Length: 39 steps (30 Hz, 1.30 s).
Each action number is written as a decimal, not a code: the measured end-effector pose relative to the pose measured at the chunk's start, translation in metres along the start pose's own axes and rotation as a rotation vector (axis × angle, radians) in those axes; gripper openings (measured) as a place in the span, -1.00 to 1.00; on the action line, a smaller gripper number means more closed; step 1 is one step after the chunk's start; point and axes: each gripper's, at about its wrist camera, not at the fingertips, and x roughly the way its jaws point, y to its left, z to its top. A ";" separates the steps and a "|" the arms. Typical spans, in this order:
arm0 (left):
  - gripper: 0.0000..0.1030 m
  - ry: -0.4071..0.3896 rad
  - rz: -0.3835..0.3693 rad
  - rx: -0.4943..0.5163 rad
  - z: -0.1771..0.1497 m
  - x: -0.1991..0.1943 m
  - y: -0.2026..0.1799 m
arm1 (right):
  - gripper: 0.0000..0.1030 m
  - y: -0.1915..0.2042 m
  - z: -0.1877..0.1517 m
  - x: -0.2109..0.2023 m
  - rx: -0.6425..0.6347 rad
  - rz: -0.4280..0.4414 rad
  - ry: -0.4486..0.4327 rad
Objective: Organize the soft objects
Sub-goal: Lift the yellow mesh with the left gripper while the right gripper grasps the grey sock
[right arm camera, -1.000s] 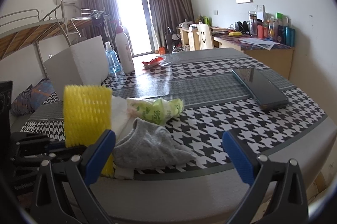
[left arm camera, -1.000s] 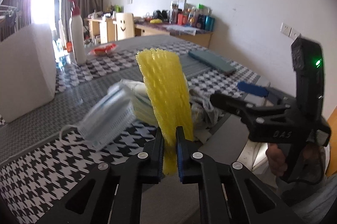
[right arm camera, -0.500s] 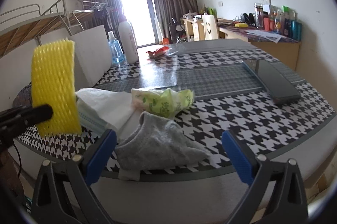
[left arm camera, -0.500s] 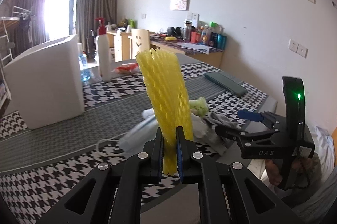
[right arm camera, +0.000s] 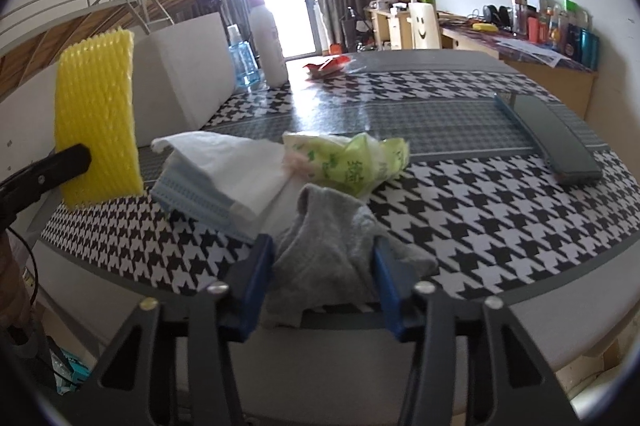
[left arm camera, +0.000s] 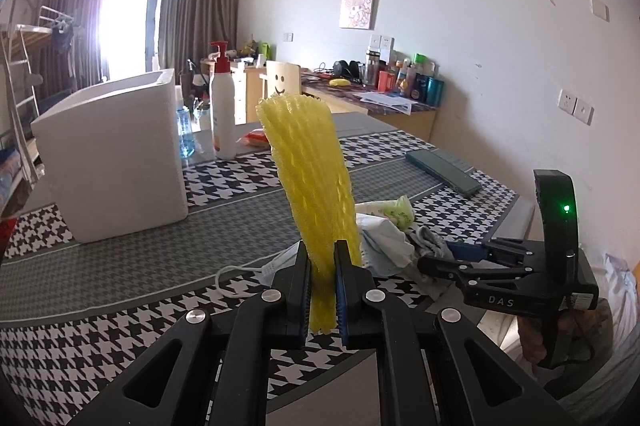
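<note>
My left gripper (left arm camera: 322, 290) is shut on a yellow foam net sleeve (left arm camera: 312, 185), held upright above the table's front edge; it also shows in the right wrist view (right arm camera: 96, 113). My right gripper (right arm camera: 324, 274) is part open, its blue pads on either side of a grey sock (right arm camera: 332, 242) at the table's near edge; whether they touch it is unclear. Behind the sock lie a blue face mask (right arm camera: 192, 193), a white tissue (right arm camera: 236, 161) and a green printed wipes pack (right arm camera: 348, 161).
A white foam box (left arm camera: 112, 153) stands at the left on the houndstooth table (left arm camera: 120, 306). A pump bottle (left arm camera: 222, 105) and a blue bottle (right arm camera: 242, 61) stand behind it. A dark flat case (right arm camera: 552, 137) lies at the right. A red wrapper (right arm camera: 326, 67) lies farther back.
My left gripper has lifted the yellow net and pulled back from the pile. My right gripper has moved forward over the grey sock and its jaws have narrowed around it.
</note>
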 end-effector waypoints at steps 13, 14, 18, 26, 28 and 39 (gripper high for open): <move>-0.78 -0.026 0.018 0.000 -0.004 -0.015 0.003 | -0.59 0.000 0.009 -0.027 0.027 0.040 -0.040; -0.78 -0.028 0.019 0.000 -0.002 -0.015 0.003 | -0.59 0.001 0.011 -0.029 0.028 0.039 -0.048; -0.78 -0.035 0.028 0.006 0.001 -0.017 0.001 | -0.59 0.003 0.015 -0.039 0.027 0.020 -0.086; -0.78 -0.050 0.039 0.018 0.011 -0.017 0.003 | -0.58 0.008 0.026 -0.047 0.015 0.013 -0.143; -0.78 -0.052 0.041 0.022 0.012 -0.015 0.004 | -0.58 0.009 0.029 -0.048 0.008 0.005 -0.160; -0.78 -0.073 0.058 0.038 0.026 -0.008 0.009 | -0.58 0.010 0.049 -0.041 0.019 0.030 -0.183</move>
